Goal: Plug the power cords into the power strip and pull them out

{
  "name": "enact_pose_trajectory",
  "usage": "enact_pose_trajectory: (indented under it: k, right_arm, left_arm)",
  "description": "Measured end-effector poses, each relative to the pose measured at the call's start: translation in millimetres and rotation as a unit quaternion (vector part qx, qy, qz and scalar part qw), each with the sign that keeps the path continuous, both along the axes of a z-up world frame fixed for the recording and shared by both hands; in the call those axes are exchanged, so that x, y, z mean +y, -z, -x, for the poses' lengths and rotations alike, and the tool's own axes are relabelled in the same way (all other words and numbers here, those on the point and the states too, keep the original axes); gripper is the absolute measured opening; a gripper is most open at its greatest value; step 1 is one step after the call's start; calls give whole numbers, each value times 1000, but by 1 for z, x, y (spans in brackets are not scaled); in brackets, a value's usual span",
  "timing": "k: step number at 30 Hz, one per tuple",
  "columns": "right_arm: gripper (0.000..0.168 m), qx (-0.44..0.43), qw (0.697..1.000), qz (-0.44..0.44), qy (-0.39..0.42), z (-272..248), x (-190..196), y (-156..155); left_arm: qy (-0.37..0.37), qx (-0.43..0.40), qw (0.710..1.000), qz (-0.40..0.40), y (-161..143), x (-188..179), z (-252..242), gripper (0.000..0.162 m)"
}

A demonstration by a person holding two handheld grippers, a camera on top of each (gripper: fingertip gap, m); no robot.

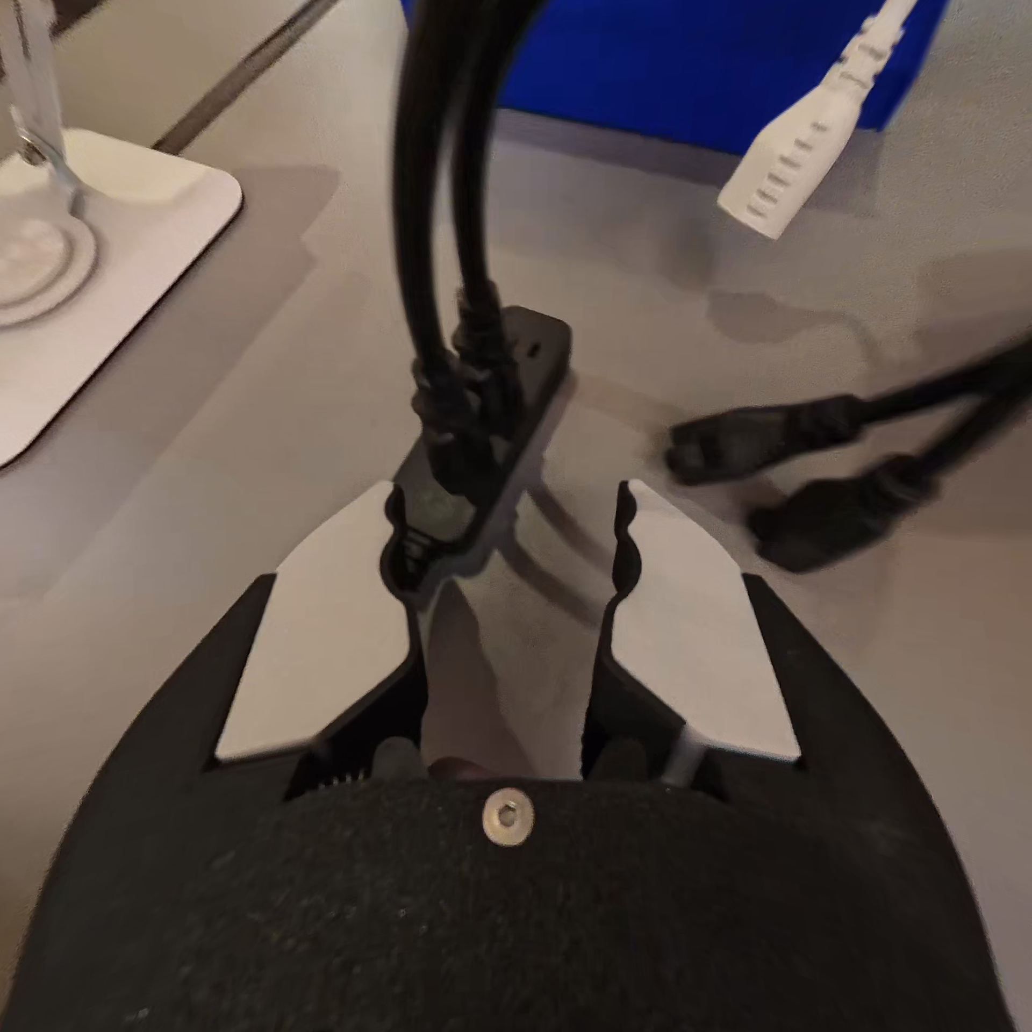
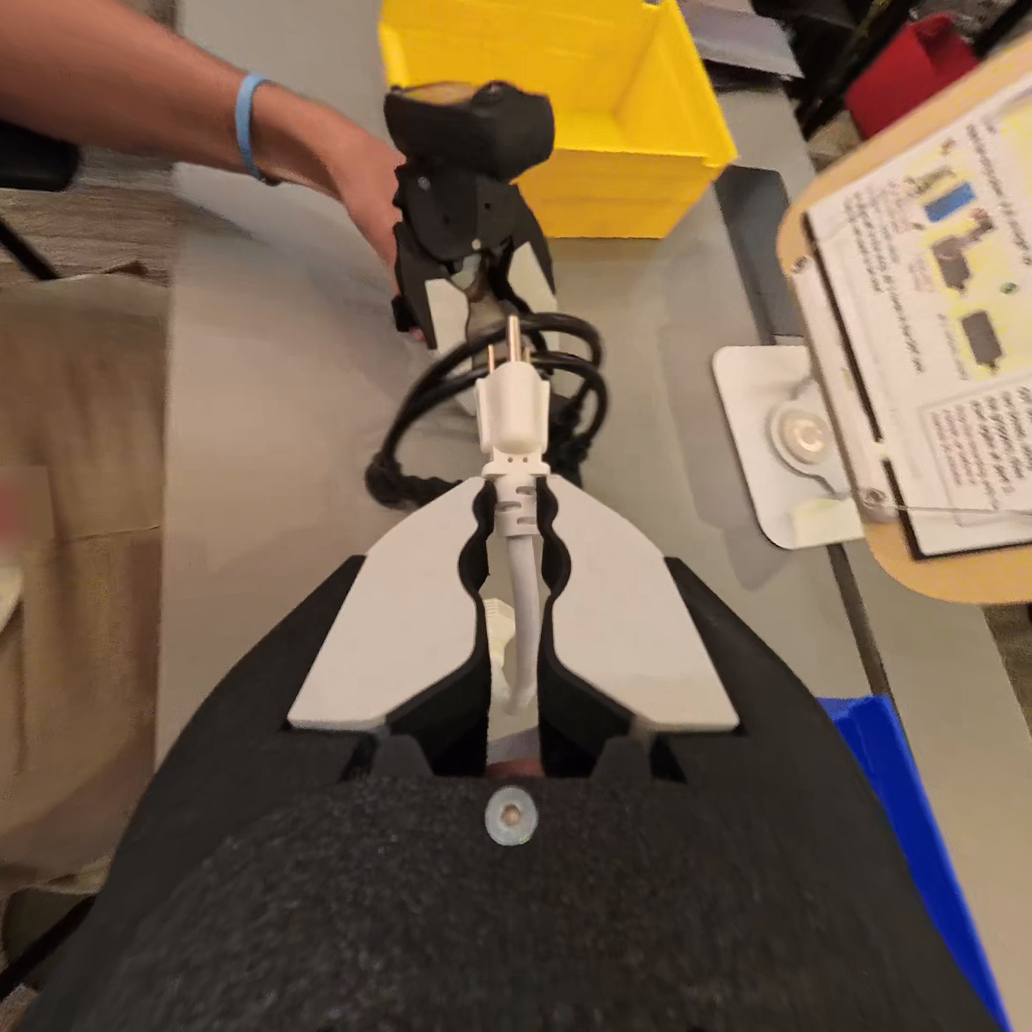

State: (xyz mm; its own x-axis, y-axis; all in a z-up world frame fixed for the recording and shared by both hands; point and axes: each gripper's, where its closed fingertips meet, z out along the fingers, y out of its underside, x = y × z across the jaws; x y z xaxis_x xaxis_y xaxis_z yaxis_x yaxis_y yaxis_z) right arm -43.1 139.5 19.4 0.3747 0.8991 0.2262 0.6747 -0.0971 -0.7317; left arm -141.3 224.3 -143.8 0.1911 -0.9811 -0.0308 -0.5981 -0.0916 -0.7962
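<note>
two black plugs (image 1: 458,430) sit in the power strip (image 1: 502,424); left gripper (image 1: 508,536) spread beside it, right gripper (image 2: 516,502) pinching the stiff white plug (image 2: 511,413) by its ribbed collar.

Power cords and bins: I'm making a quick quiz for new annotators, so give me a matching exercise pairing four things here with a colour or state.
Things:
1. White plug
2. Left tongs
3. Bin
4. Black cords

States:
A. yellow
B. plugged into the power strip
C. held by the right tongs
D. open

Pairs: 1-C, 2-D, 3-A, 4-B
</note>
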Motion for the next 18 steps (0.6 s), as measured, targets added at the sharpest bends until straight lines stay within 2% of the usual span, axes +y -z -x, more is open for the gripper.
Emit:
enact_pose_trajectory:
  k: [4,8,11,14,18]
  right_arm:
    - [14,-13,998,31,46,-12,39,18]
    - [14,-80,992,77,54,-14,61,47]
    - [14,-130,985,109,39,-7,75,58]
    - [14,-200,967,155,32,-5,92,78]
    - [14,-279,932,228,37,-7,111,122]
  left_arm:
    - [13,21,999,24,27,27,-25,72]
    - [43,57,997,6,47,31,-31,55]
    - [50,64,997,-4,49,33,-31,51]
    - [45,64,997,-1,50,34,-32,51]
    - [47,63,997,0,50,33,-31,51]
